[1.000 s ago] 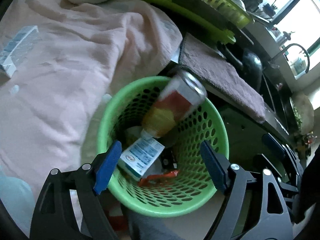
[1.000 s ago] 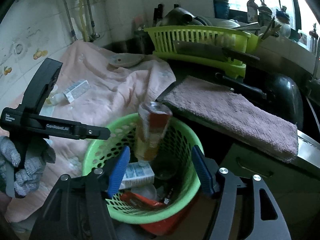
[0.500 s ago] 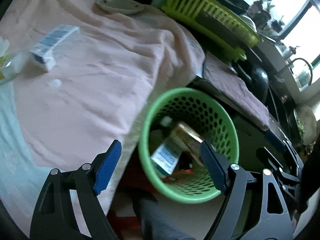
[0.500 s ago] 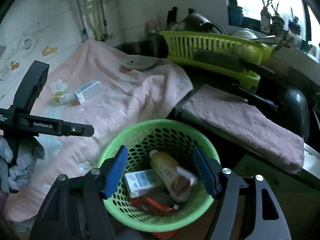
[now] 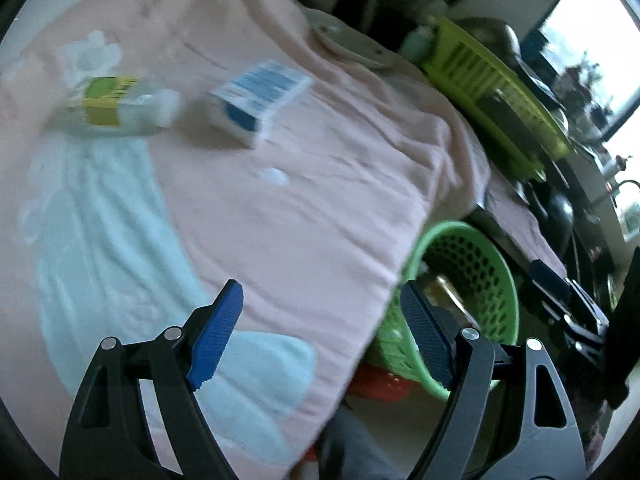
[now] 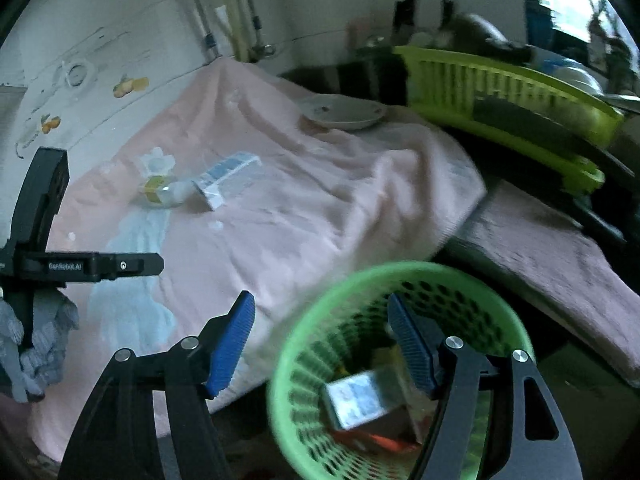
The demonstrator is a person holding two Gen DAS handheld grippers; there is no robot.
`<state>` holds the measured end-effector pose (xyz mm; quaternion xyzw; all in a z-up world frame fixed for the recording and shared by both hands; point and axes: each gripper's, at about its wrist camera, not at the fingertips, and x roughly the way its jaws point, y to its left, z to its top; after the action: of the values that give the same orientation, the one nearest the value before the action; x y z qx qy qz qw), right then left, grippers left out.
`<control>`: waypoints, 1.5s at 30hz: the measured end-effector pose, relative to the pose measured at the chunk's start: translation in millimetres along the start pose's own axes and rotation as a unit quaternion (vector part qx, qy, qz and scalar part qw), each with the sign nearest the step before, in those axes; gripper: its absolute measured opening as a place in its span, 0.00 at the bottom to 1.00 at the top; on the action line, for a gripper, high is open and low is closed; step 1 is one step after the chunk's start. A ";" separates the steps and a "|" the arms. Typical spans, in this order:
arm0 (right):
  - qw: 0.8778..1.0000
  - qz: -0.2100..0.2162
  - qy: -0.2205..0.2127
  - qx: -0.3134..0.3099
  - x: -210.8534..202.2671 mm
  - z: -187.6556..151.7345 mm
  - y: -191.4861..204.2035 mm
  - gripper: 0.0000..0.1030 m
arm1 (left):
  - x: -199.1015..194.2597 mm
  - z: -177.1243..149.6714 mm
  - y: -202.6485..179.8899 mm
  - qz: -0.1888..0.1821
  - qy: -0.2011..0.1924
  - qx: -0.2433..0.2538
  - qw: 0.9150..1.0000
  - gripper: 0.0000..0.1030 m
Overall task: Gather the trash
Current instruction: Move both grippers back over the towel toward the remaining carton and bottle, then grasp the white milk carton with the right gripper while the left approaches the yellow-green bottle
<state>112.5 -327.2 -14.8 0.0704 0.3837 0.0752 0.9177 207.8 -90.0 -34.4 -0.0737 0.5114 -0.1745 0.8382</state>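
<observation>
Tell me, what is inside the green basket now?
In the green basket lie a blue-and-white carton, something red under it, and a yellowish item, too blurred to identify. The right gripper hides the rest.

left claw [image 5: 320, 340] gapes empty over pink cloth [image 5: 300, 208], green basket [image 5: 472, 264] beside.

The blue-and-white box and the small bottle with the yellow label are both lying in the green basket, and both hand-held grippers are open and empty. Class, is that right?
Not quite. The blue-and-white box and small bottle lie on the pink cloth, outside the green basket, as the right wrist view shows. Both hand-held grippers are open and empty.
</observation>
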 end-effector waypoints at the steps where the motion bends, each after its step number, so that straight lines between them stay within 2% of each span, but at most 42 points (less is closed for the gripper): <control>1: 1.000 0.005 0.003 0.001 5.3 5.1 5.3 0.65 | -2.2 0.7 5.0 0.003 -0.003 -0.003 1.000 0.78; 8: 0.999 0.030 0.034 0.003 52.8 48.7 49.2 0.65 | -23.3 11.4 60.0 0.035 -0.023 -0.035 0.999 0.78; 15: 0.996 0.046 0.066 0.035 106.9 91.9 80.7 0.65 | -34.8 18.3 107.7 0.063 -0.037 -0.061 0.995 0.83; 20: 0.994 0.042 0.081 0.053 142.8 119.3 104.1 0.66 | -38.4 20.6 138.9 0.067 -0.044 -0.083 0.993 0.84; 25: 0.988 0.050 0.102 0.102 182.6 141.7 113.3 0.66 | -40.0 24.1 162.3 0.072 -0.050 -0.099 0.991 0.84; 31: 0.983 0.039 0.120 0.135 223.0 155.6 118.0 0.66 | -36.2 27.8 177.2 0.072 -0.049 -0.107 0.990 0.84; 37: 0.982 0.021 0.124 0.143 246.2 168.9 124.7 0.66 | -32.0 32.4 189.7 0.070 -0.048 -0.114 0.990 0.84; 42: 0.980 -0.025 0.140 0.136 266.1 177.7 131.3 0.68 | -30.6 32.9 197.1 0.069 -0.046 -0.121 0.989 0.84; 45: 0.977 -0.039 0.158 0.137 277.4 177.3 131.2 0.69 | -30.4 33.8 200.3 0.071 -0.046 -0.124 0.989 0.84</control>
<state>420.8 -158.2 -59.3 0.1675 0.5330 -0.0035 0.8293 268.5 105.3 -53.8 -0.1483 0.4943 -0.0463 0.8553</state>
